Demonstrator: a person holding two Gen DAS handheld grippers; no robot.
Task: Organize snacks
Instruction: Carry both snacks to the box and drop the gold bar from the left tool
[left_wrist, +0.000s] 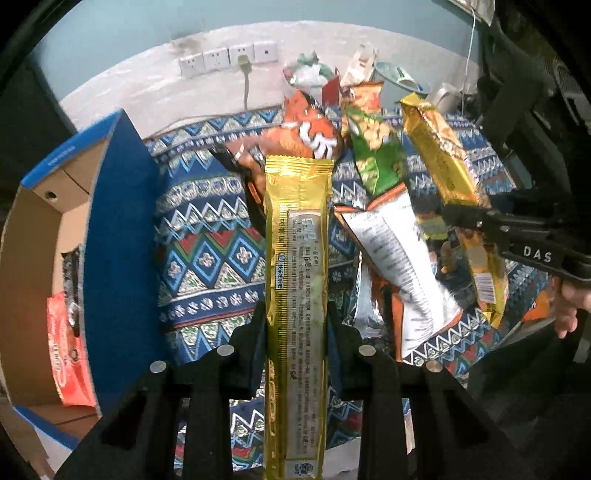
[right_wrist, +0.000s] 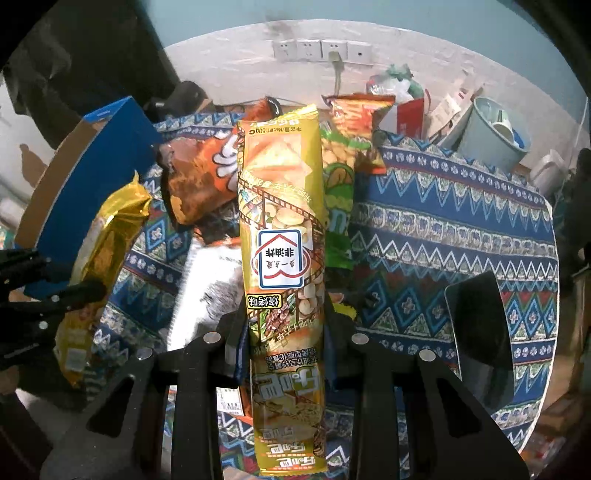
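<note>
While both grippers are loaded, the task reads as early-to-mid: little is boxed, most is still out.

Far left, the blue-sided open cardboard box (left_wrist: 122, 229) stands on the patterned blue woven cloth covering the bench (left_wrist: 207, 258). Inside it I can see one red-orange flat snack packet (left_wrist: 68, 354) and something dark above it, too cut off to identify. So at least one or two items are sorted.

Next right, the left gripper (left_wrist: 297, 325) has its jaws clenched on a long gold foil snack pack, back side with print facing the camera (left_wrist: 297, 295), held lengthwise along the fingers, above the cloth and just right of the box wall. My read: this one goes into the box next.

Centre, the unsorted pile lies on the cloth: an orange tiger-print chip bag (left_wrist: 306, 129), a green bag showing round crackers (left_wrist: 373, 147), a silver-and-white bag lying back side up (left_wrist: 402, 266). They overlap each other; at least three are left, probably more underneath.

Right, the right gripper (right_wrist: 286, 325) has its jaws clamped on a second long gold pack, front side with a red-and-blue house logo (right_wrist: 282, 229), raised over the pile. The left wrist view confirms it is held clear of the cloth.

Far right of the right wrist view, a dark flat glossy slab (right_wrist: 476, 325) lies on the cloth, well apart from the snacks; not part of the sort, I think.

Remaining: drop both gold packs, then clear the pile.
</note>
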